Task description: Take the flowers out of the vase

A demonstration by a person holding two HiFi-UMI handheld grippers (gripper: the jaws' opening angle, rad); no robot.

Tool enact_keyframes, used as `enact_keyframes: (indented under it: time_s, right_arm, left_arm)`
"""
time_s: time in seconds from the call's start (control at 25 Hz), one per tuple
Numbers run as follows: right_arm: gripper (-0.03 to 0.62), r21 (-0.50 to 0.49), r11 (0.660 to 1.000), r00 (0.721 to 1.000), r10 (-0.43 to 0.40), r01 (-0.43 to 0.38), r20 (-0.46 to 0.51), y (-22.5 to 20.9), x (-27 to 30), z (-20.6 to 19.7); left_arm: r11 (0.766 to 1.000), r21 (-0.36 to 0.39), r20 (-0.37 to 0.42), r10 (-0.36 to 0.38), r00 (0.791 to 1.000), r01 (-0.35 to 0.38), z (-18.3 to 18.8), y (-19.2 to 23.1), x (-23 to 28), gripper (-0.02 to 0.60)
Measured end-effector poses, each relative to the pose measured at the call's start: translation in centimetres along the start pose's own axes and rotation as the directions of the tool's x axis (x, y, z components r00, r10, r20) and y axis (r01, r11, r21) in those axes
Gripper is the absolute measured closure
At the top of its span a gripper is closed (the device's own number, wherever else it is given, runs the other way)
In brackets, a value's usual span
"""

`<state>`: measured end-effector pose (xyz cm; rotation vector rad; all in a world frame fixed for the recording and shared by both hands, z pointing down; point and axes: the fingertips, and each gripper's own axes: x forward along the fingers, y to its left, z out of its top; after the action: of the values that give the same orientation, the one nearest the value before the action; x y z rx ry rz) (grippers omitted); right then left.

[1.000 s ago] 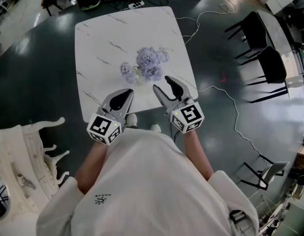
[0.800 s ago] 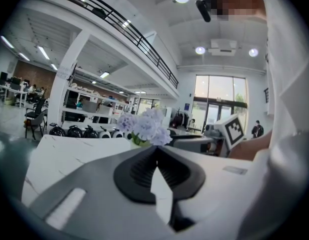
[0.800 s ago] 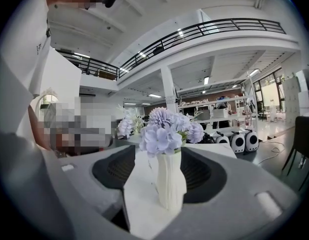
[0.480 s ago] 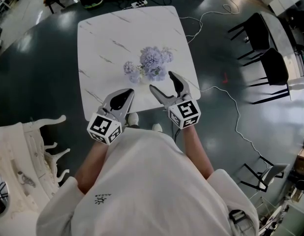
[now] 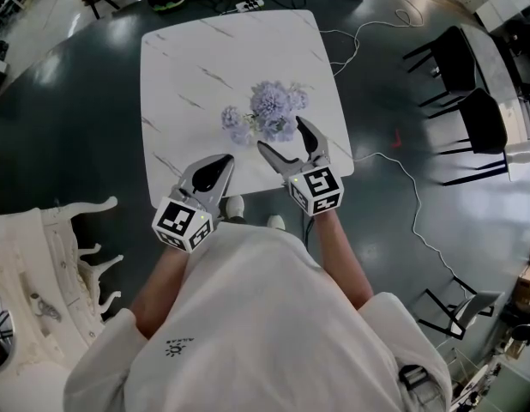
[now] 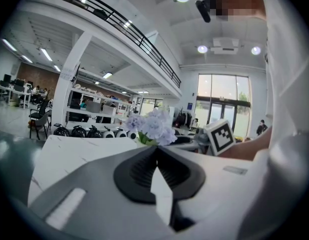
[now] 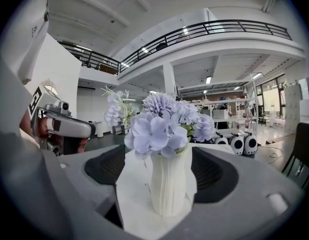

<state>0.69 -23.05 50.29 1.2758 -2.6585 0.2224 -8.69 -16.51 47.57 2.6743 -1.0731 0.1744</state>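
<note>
Pale purple flowers stand in a white ribbed vase near the front right of the white marble table. My right gripper is just in front of the vase, and its jaws are opening. In the right gripper view the vase and flowers sit between the wide-spread pads without touching them. My left gripper hovers over the table's front edge, left of the vase, with nothing in it. In the left gripper view its pads meet at the tip, with the flowers beyond.
Black chairs stand to the right of the table. A white cable runs across the dark floor. A white ornate piece of furniture is at the lower left. Round white devices line the floor behind the table.
My right gripper has moved forward toward the vase and its jaws have spread wider, now flanking it. The left gripper has stayed where it was.
</note>
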Motion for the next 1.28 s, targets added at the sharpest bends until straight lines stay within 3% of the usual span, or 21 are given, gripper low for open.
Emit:
enact_keyframes:
  time_s: [0.44, 1.28]
  right_arm:
    - [0.181, 0.018, 1.0, 1.0, -0.02, 0.019, 0.006, -1.1, 1.3, -1.1]
    - [0.186, 0.021, 0.999, 0.999, 0.035, -0.035, 0.024, -0.7, 3.0, -0.3]
  left_arm:
    - [1.0, -0.001, -0.006, 0.02, 1.0, -0.02, -0.1, 0.3, -0.1, 0.593]
    - [0.999, 0.002, -0.013, 0.043, 0.999, -0.043, -0.1, 0.4, -0.9, 0.594]
